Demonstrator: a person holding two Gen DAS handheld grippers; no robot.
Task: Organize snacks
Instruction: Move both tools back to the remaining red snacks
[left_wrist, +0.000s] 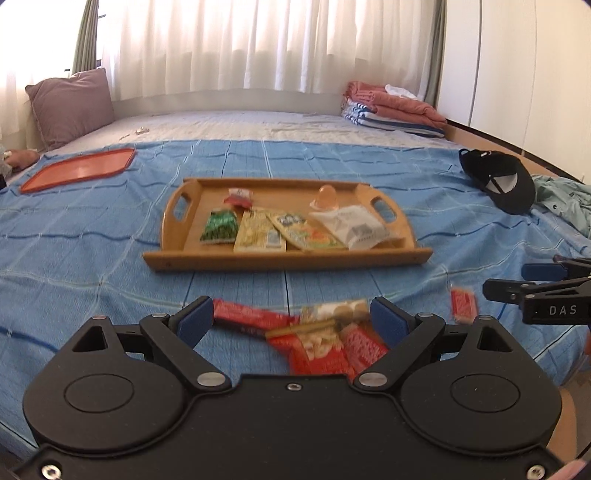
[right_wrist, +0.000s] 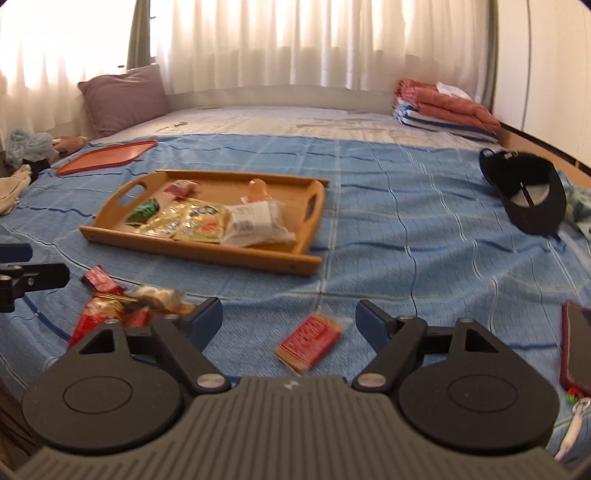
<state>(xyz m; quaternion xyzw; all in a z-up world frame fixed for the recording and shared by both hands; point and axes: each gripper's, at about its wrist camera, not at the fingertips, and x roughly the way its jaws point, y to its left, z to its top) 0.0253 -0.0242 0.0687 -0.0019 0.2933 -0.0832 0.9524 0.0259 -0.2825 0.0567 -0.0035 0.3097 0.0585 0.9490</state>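
A wooden tray (left_wrist: 221, 260) (right_wrist: 258, 258) lies on the blue bedspread with several snack packets in it: a green one (left_wrist: 219, 229), yellow ones (left_wrist: 258, 236) and a white one (left_wrist: 356, 227) (right_wrist: 255, 221). My left gripper (left_wrist: 291, 317) is open over a heap of red snack packets (left_wrist: 325, 347) (right_wrist: 110, 314) in front of the tray. My right gripper (right_wrist: 290, 317) is open over a single red wafer packet (right_wrist: 310, 339), which also shows in the left wrist view (left_wrist: 462, 302).
An orange tray lid (left_wrist: 81, 170) (right_wrist: 107, 157) lies at the far left. A black cap (left_wrist: 502, 181) (right_wrist: 528, 192) lies at the right. Folded towels (left_wrist: 395, 110) and a purple pillow (left_wrist: 70, 107) are at the back. A red phone (right_wrist: 576, 347) lies at the right edge.
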